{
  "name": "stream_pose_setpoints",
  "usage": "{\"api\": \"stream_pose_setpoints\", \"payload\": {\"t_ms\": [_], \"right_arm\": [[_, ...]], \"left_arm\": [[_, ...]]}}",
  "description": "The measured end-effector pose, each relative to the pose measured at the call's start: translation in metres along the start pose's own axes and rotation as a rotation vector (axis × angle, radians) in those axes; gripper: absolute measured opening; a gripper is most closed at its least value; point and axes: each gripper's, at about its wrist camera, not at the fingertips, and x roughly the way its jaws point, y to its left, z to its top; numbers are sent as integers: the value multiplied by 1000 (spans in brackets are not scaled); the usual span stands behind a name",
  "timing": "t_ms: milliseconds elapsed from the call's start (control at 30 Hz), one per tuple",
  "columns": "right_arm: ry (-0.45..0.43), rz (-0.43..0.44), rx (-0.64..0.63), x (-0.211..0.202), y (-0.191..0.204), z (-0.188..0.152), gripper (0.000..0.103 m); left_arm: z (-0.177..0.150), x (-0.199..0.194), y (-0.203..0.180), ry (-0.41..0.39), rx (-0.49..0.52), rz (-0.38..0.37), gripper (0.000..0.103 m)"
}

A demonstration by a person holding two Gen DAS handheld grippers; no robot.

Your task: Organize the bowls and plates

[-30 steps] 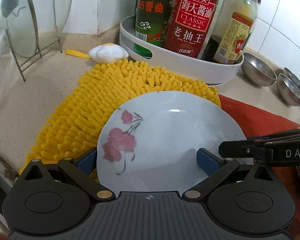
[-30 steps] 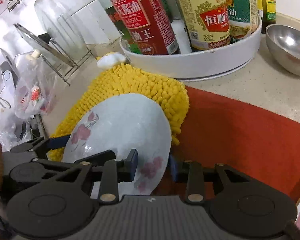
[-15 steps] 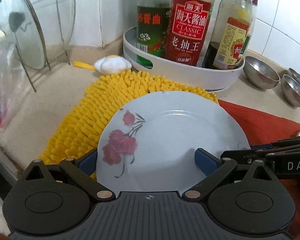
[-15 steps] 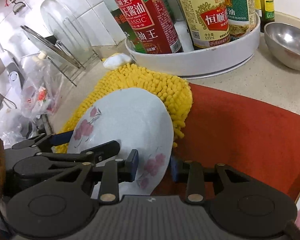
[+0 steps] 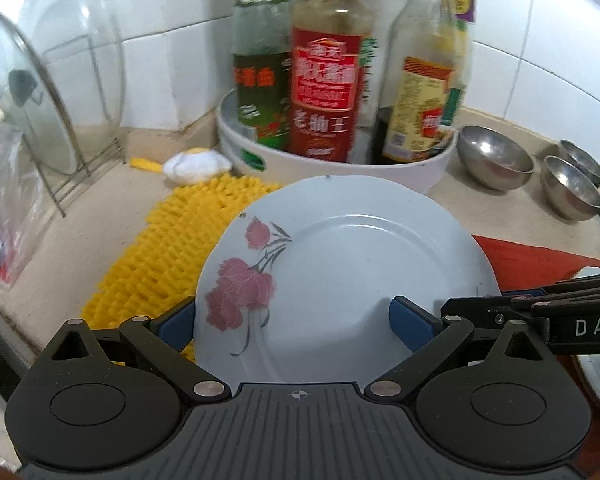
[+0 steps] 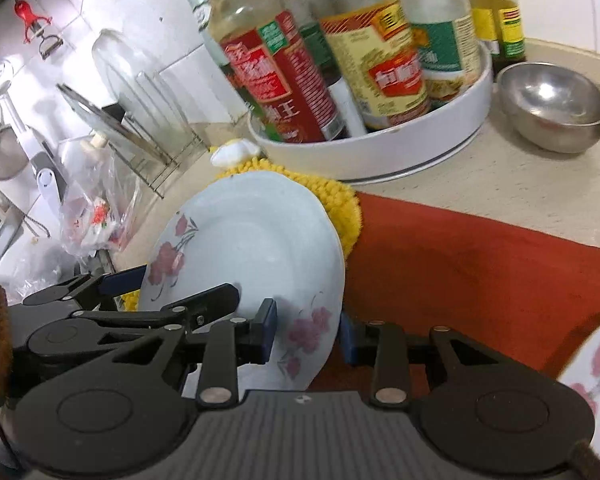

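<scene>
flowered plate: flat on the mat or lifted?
Lifted and tilted. The flowered plate hangs over the yellow mat, its rim clamped by the right hand-held gripper.

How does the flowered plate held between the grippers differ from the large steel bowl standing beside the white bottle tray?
The flowered plate is shallow, white and painted with pink flowers; the steel bowl is deep, bare metal and plain. The plate is tilted above the yellow mat, gripped at its rim by the left gripper and right gripper; the bowl stands upright on the counter, untouched. The plate looks wider. Both are round and empty.
</scene>
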Motion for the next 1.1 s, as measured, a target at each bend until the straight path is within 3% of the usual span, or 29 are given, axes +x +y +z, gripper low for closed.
{"api": "stream_pose_setpoints", "payload": {"t_ms": [500,1100], "right_arm": [[-84,-88,91,-63,-51,-14,31],[-158,-221,253,-141,-106,-63,31]], "left_arm": [[8,-8,-80,-30,111,-112,100],[-6,-22,-176,-5,273,-269,100]]}}
